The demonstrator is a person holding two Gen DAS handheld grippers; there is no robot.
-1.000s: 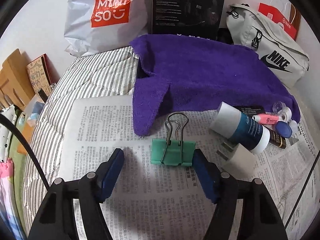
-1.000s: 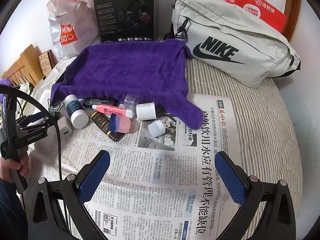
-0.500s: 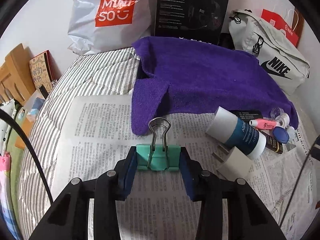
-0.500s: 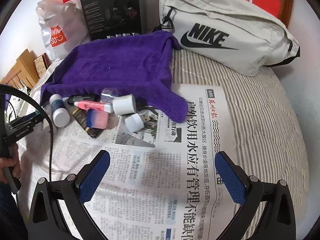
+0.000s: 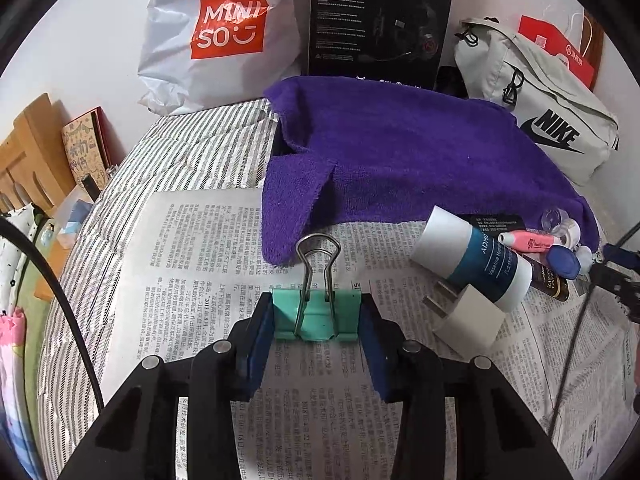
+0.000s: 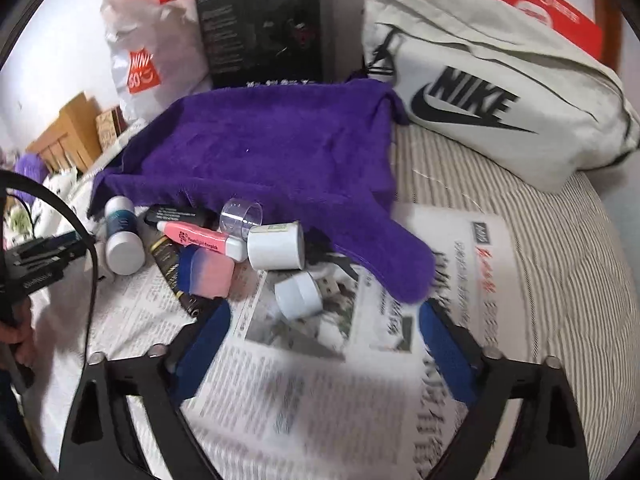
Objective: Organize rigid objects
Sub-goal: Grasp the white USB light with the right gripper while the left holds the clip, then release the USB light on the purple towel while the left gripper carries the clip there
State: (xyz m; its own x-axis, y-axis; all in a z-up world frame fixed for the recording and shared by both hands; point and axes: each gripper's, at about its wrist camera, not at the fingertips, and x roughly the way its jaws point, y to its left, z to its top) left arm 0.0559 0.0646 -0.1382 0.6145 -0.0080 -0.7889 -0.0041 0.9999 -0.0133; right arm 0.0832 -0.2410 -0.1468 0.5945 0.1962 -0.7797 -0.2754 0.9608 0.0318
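My left gripper (image 5: 316, 316) is shut on a green binder clip (image 5: 316, 314), its blue pads pressing both sides of the clip over the newspaper (image 5: 192, 256). To its right lie a white charger plug (image 5: 466, 318) and a blue-and-white bottle (image 5: 476, 258). In the right wrist view my right gripper (image 6: 324, 320) hovers low with its jaws closing and nothing between the pads. Just beyond its fingertips lies a small white cap (image 6: 298, 296). Behind that are a white tube (image 6: 276, 246), a pink case (image 6: 210, 268), a pink toothpick box (image 6: 200, 238) and a clear cup (image 6: 240, 216).
A purple towel (image 6: 272, 148) is spread behind the pile. A white Nike bag (image 6: 492, 92), a black headset box (image 5: 380, 20) and a Miniso bag (image 5: 220, 36) stand along the wall. Wooden furniture (image 5: 28, 160) sits at the far left. Striped bedding (image 6: 560, 260) surrounds the newspaper.
My left gripper closed around the green binder clip and now grips it. My right gripper moved down and forward toward the small objects, and its fingers have come closer together.
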